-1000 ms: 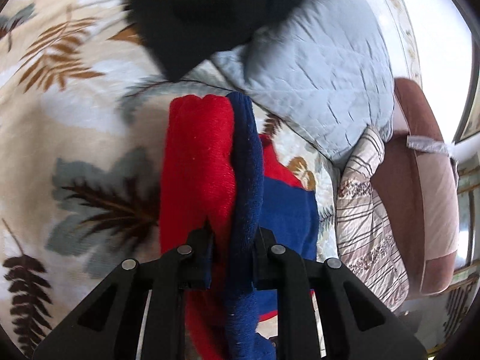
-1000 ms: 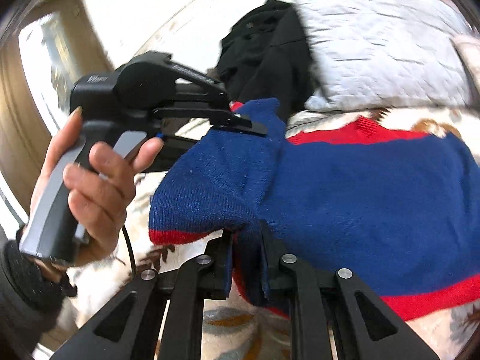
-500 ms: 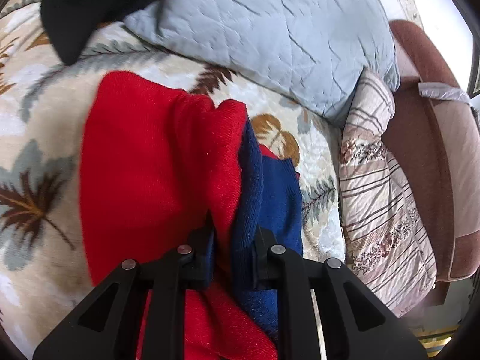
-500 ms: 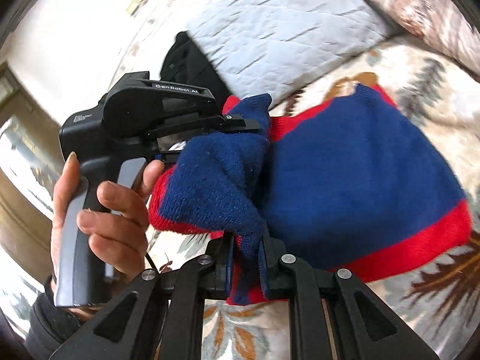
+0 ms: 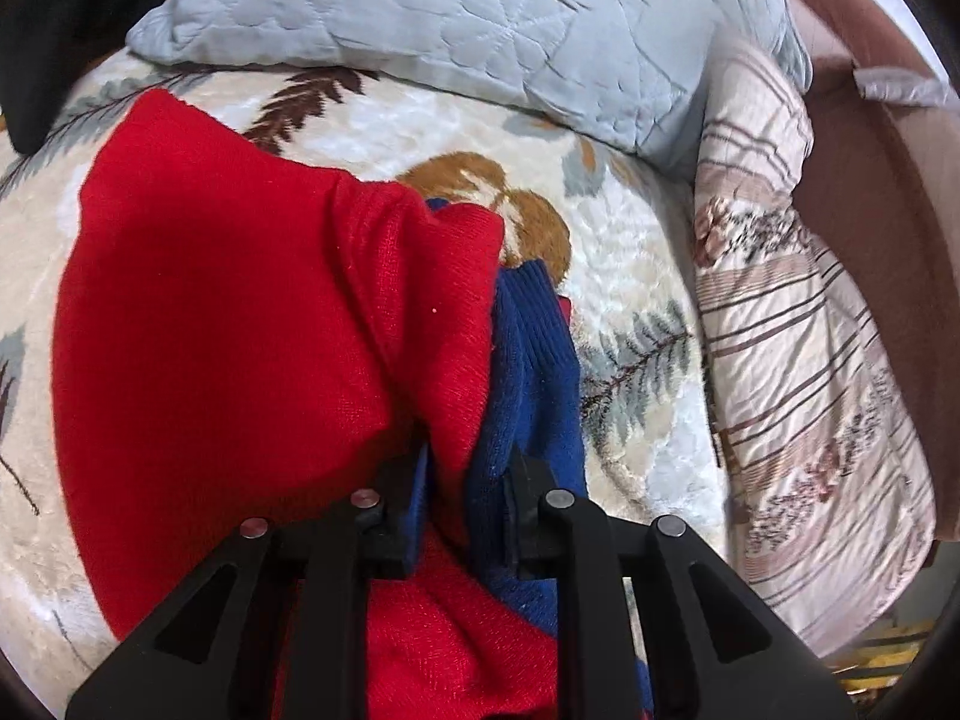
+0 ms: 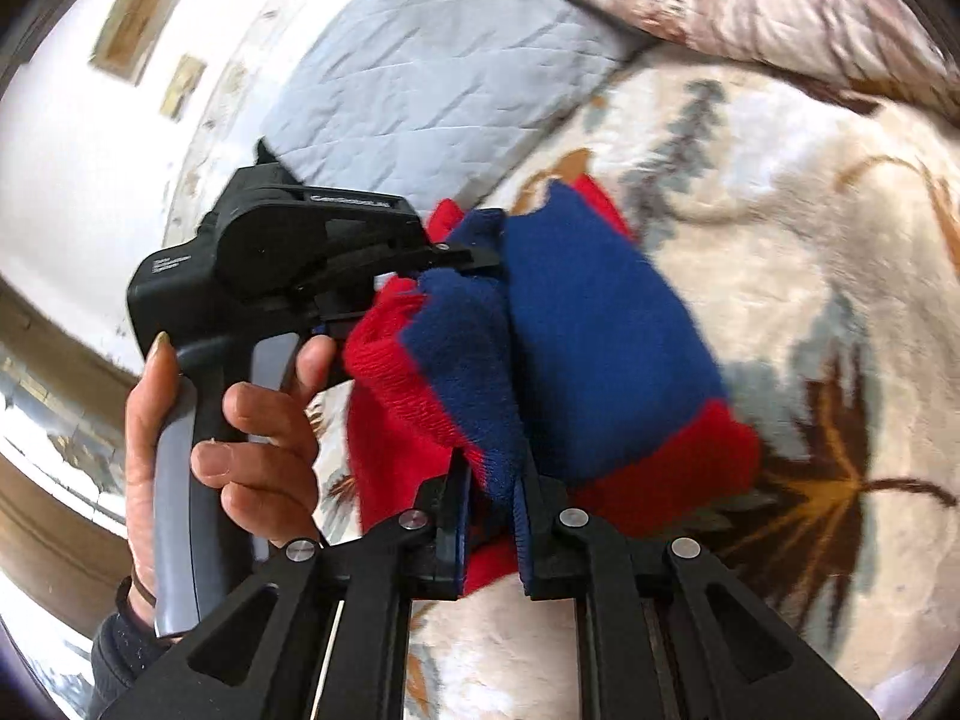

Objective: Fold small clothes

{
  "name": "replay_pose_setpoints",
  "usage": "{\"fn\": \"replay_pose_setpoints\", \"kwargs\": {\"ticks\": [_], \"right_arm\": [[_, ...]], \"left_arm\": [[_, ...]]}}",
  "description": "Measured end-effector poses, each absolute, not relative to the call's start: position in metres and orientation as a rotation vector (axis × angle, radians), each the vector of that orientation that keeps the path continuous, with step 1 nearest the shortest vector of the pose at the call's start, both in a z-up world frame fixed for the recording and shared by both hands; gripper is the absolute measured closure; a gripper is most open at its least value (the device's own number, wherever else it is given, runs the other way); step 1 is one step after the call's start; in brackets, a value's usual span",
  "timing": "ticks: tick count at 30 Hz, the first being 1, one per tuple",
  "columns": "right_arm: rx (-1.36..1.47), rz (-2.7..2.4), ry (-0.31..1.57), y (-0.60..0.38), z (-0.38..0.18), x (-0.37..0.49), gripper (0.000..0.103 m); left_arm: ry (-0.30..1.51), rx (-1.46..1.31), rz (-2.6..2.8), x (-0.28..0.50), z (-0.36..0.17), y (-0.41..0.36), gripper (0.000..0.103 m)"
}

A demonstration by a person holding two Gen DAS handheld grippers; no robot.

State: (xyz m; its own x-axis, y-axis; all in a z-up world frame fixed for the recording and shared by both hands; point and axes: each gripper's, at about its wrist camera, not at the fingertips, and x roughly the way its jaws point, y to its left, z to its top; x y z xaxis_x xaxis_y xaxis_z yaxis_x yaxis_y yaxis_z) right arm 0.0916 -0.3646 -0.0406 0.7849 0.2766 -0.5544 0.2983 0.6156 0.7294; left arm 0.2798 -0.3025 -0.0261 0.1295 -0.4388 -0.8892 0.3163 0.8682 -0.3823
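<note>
Two grippers have hold of one small red and blue sweater above a bed. The left gripper points steeply down, its jaws a narrow gap apart and opening at this moment, with a bunched fold of red and blue knit still pinched between the pads. From that grip the red part of the sweater spreads up and to the left over the blanket, while a blue ribbed strip runs along its right edge.

The right gripper has its jaws nearly together and clamped on a blue fold of the same sweater. In the right wrist view the blue body with a red band along its lower edge lies draped to the right of the jaws, and a red fold hangs to the left. A person's hand wraps the grey handle of the left gripper, whose tips meet the sweater at its upper edge, with a dark sleeve at the wrist.

The sweater sits partly lifted, partly resting on the cream blanket printed with brown and grey leaves. Just beyond it lies a pale blue quilted pillow, touching the blanket. To the right of that is a striped, flowered cushion, and beside it a brown padded headboard. A black garment sits at the upper left corner of the left wrist view, near the pillow.
</note>
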Motion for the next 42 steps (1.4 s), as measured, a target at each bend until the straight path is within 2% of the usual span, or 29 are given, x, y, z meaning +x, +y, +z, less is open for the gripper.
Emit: {"fn": "replay_pose_setpoints", "kwargs": {"ticks": [3,4,5,9,10,12,13,16,24,25,26,27,28,29,30,37,40,42], "right_arm": [[0.972,-0.028,0.736,-0.374,-0.054,0.097,0.092],[0.992,-0.017,0.766,-0.376,-0.061,0.100,0.091],[1.012,-0.021,0.793,-0.378,-0.065,0.101,0.084],[1.059,-0.048,0.769,-0.388,-0.058,0.089,0.078],[1.047,-0.065,0.717,-0.392,-0.050,0.082,0.075],[1.029,-0.101,0.630,-0.403,-0.038,0.073,0.052],[1.029,-0.106,0.597,-0.408,-0.035,0.073,0.048],[1.057,-0.084,0.608,-0.420,-0.041,0.089,0.047],[0.918,-0.001,0.659,-0.391,-0.040,0.113,0.047],[0.885,0.009,0.685,-0.386,-0.040,0.114,0.048],[0.843,0.007,0.741,-0.381,-0.042,0.118,0.056],[0.819,0.005,0.775,-0.379,-0.045,0.122,0.064],[0.797,0.007,0.806,-0.375,-0.050,0.125,0.084],[0.795,0.008,0.809,-0.374,-0.052,0.125,0.089],[0.804,0.002,0.792,-0.375,-0.051,0.123,0.093],[0.883,-0.008,0.590,-0.385,-0.015,0.081,0.095],[0.978,-0.059,0.642,-0.394,-0.032,0.071,0.095],[1.049,-0.070,0.752,-0.399,-0.058,0.078,0.093]], "left_arm": [[1.313,-0.080,-0.553,0.274,-0.025,-0.311,0.074],[1.309,-0.086,-0.552,0.273,-0.024,-0.311,0.067],[1.319,-0.107,-0.565,0.273,-0.022,-0.309,0.062],[1.330,-0.268,-0.600,0.288,-0.007,-0.281,0.058],[1.327,-0.299,-0.592,0.293,-0.004,-0.273,0.051],[1.331,-0.311,-0.553,0.302,0.000,-0.262,0.047],[1.332,-0.303,-0.539,0.304,0.000,-0.261,0.047],[1.369,-0.259,-0.536,0.302,-0.003,-0.273,0.047],[1.423,0.033,-0.479,0.284,-0.025,-0.342,0.047],[1.414,0.055,-0.464,0.284,-0.028,-0.344,0.048],[1.403,0.059,-0.459,0.284,-0.029,-0.345,0.049],[1.385,0.060,-0.456,0.283,-0.028,-0.344,0.054],[1.368,0.072,-0.450,0.282,-0.027,-0.342,0.075],[1.351,0.094,-0.444,0.282,-0.025,-0.340,0.090],[1.349,0.084,-0.454,0.282,-0.024,-0.336,0.090],[1.368,-0.151,-0.592,0.279,-0.013,-0.320,0.091],[1.373,-0.131,-0.597,0.271,-0.024,-0.328,0.090],[1.391,-0.184,-0.601,0.271,-0.029,-0.323,0.090]]}}
